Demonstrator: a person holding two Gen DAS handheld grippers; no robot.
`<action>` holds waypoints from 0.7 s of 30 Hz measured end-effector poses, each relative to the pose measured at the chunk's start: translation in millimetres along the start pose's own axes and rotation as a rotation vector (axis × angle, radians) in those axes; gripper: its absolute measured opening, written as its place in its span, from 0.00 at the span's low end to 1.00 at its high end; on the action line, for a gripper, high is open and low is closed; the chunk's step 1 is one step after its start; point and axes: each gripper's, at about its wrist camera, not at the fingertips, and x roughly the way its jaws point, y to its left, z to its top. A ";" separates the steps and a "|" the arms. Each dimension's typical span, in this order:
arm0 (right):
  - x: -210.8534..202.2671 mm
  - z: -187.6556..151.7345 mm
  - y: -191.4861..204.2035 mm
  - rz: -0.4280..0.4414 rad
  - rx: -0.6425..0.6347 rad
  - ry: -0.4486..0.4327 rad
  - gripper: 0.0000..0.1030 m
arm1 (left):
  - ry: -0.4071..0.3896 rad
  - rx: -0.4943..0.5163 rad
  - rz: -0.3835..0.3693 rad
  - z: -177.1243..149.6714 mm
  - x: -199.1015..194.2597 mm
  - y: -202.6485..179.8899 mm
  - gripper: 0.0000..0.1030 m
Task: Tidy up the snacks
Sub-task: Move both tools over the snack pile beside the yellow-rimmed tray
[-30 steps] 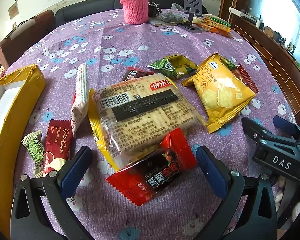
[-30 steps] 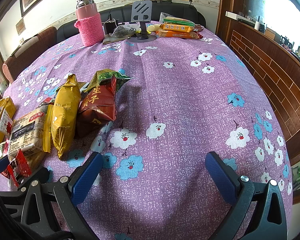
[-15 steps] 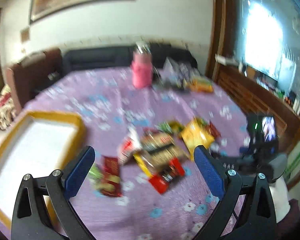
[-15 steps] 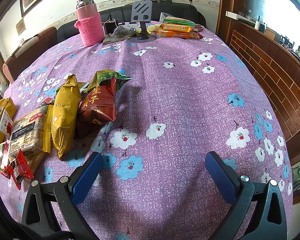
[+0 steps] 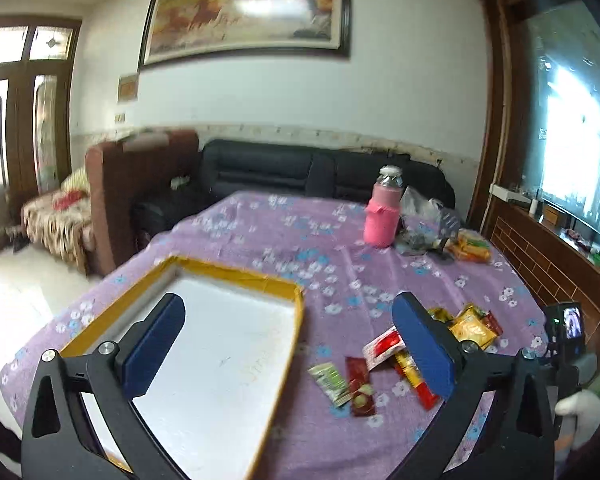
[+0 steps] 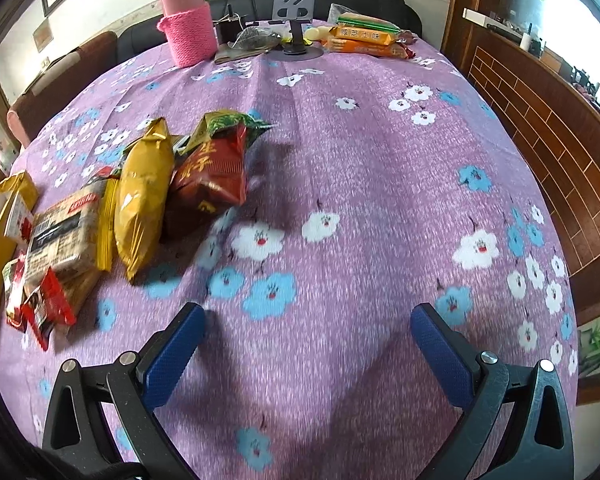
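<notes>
Seen from high up in the left wrist view, my left gripper (image 5: 288, 306) is open and holds nothing. Below it lies a yellow-rimmed box (image 5: 236, 271) with a white floor. Right of the box is the snack pile: a green packet (image 5: 330, 380), a dark red packet (image 5: 360, 386), a white-and-red packet (image 5: 382, 347) and a yellow bag (image 5: 471, 328). My right gripper (image 6: 308, 314) is open low over bare purple cloth. To its left lie a yellow bag (image 6: 144, 196), a dark red bag (image 6: 212, 176), a cracker pack (image 6: 64, 232) and a small red packet (image 6: 48, 308).
A pink-sleeved flask (image 6: 188, 28), a grey phone stand (image 6: 296, 4) and orange snack packs (image 6: 364, 38) stand at the far edge of the round table (image 6: 380, 200). A wooden cabinet (image 6: 540, 128) runs along the right. A white-gloved hand (image 5: 580, 404) shows at the left view's right edge.
My left gripper has lifted up and back from just above the snack pile to high over the table, bringing the box into view. The right gripper has stayed put.
</notes>
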 end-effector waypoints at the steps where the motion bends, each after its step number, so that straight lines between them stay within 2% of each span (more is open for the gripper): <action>1: -1.2 -1.7 -0.2 0.000 0.001 -0.003 1.00 | 0.032 -0.001 0.017 -0.2 6.2 5.2 1.00; 2: -2.3 -2.5 -0.7 0.000 0.005 0.000 0.99 | 0.076 0.006 0.047 -1.8 14.0 11.1 1.00; 3: -4.0 -2.9 -1.8 -0.009 0.012 0.012 0.94 | 0.096 0.005 0.055 -4.7 17.3 14.6 1.00; 5: -14.3 -2.1 -3.4 -0.034 0.033 0.014 0.80 | 0.100 -0.041 -0.009 -10.2 15.2 26.6 1.00; 7: -33.6 -2.8 -2.1 -0.004 0.056 -0.030 0.80 | 0.110 -0.076 -0.068 -13.9 15.7 30.4 1.00; 9: -55.3 -2.3 7.5 0.054 0.052 -0.086 0.80 | 0.146 -0.087 -0.137 -19.9 23.9 25.2 0.91; 11: -71.5 -1.3 25.7 0.110 0.023 -0.126 0.80 | 0.187 -0.083 -0.204 -25.1 26.8 17.2 0.60; 13: -79.8 -1.0 46.9 0.165 -0.014 -0.149 0.80 | 0.234 -0.069 -0.249 -30.7 32.1 6.3 0.52; 17: -77.9 -3.5 91.6 0.244 -0.101 -0.161 0.80 | 0.266 -0.030 -0.266 -37.9 31.7 -5.4 0.52; 21: -58.6 -2.8 119.3 0.279 -0.138 -0.117 0.80 | 0.290 0.011 -0.286 -45.3 32.3 -13.9 0.55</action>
